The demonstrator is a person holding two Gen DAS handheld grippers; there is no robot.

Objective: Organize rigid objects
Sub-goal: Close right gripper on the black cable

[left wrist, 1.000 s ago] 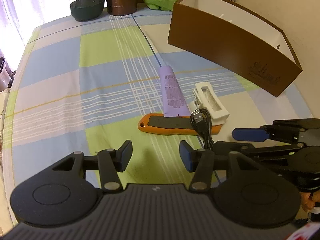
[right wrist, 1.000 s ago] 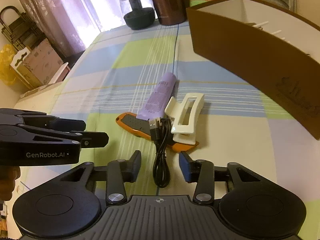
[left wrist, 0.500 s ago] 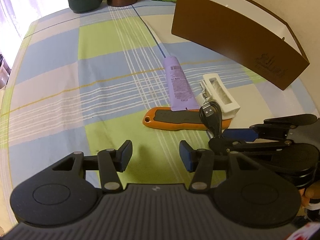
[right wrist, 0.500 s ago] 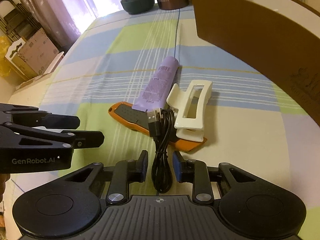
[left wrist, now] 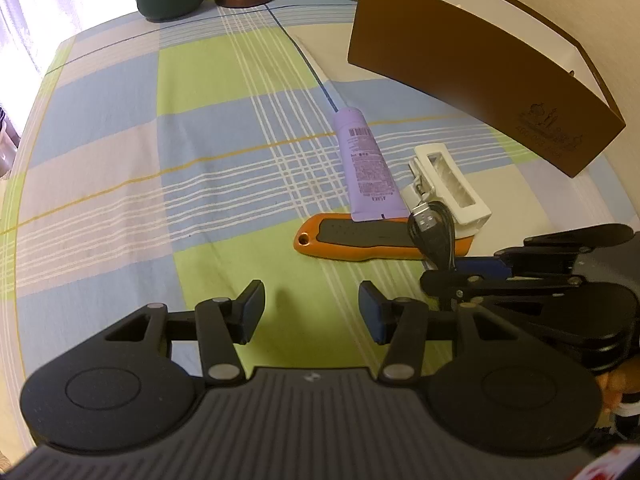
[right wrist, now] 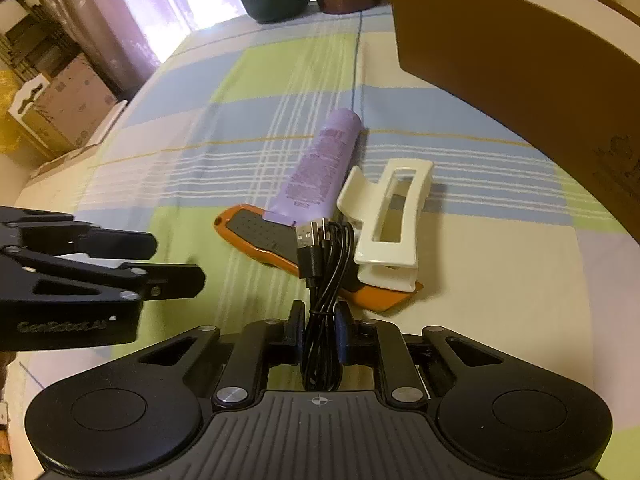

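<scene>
Now that our right gripper (right wrist: 319, 338) has narrowed from a wide gap a second ago to a clench on the black USB cable (right wrist: 324, 276), we judge the grasp made and the lift next. Cable's lower loop sits pinched between the pads, its plug end draped over the orange utility knife (right wrist: 256, 236), beside the white hair claw (right wrist: 390, 226) and purple tube (right wrist: 320, 172) on the plaid cloth (left wrist: 120, 168). Our left gripper (left wrist: 311, 312) hovers released, holding nothing, while the brown box (left wrist: 472, 68), the likely destination, stands well apart beyond the pile.
</scene>
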